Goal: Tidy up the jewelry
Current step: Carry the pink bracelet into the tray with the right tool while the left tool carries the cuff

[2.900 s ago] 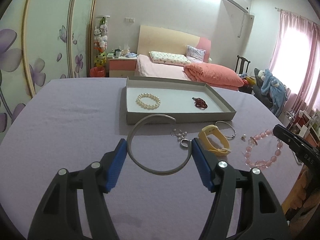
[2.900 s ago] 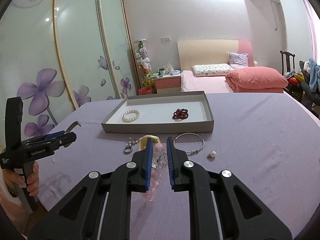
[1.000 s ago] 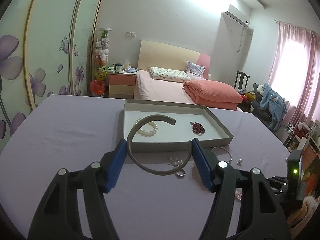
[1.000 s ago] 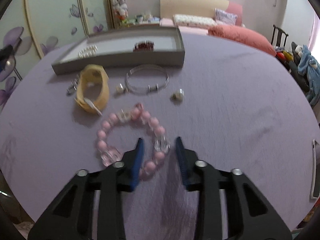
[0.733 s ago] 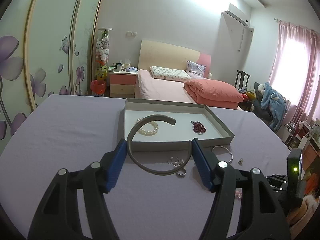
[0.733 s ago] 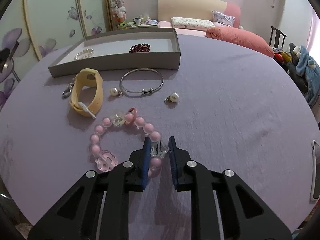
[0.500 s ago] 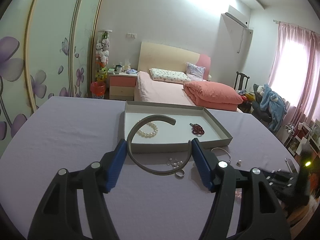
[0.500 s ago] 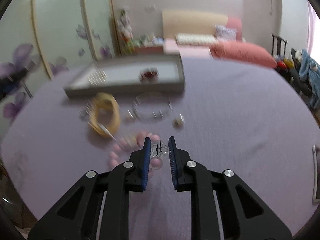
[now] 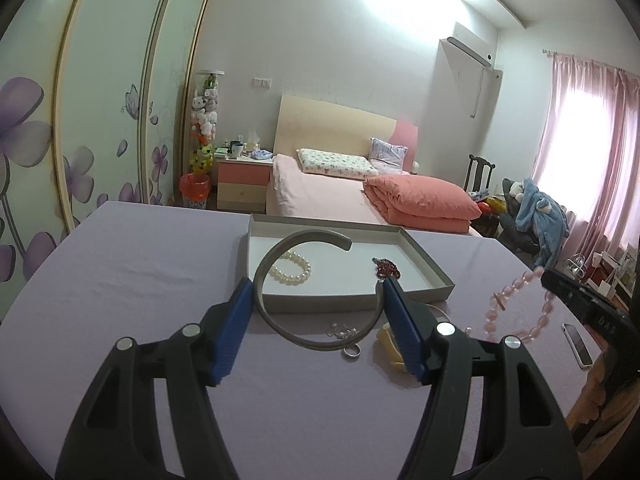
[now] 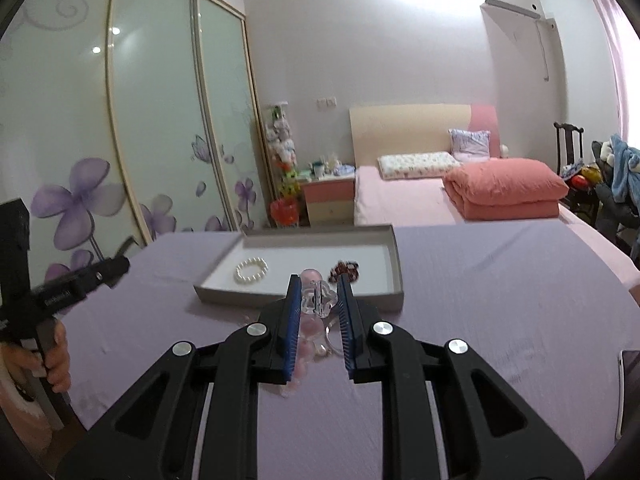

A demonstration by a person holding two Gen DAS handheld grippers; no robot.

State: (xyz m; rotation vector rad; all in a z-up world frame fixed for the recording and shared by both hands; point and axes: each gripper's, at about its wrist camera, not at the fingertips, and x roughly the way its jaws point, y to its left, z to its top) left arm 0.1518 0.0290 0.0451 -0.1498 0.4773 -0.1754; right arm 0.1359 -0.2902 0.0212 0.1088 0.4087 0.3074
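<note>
Pink bracelet (image 10: 318,298) newly aloft between jaws

left wrist: low over bench (image 9: 120,272), facing bed | right wrist: same heading, from right | shared: jewelry tray (image 9: 432,268) (image 10: 396,264), bed

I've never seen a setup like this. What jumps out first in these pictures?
Two hand-held grippers over a purple table, each carrying jewelry. The left gripper holds a grey open bangle between its blue pads, in front of a shallow tray with a pearl bracelet. The right gripper pinches a pink bead bracelet, which dangles off the table.
</note>
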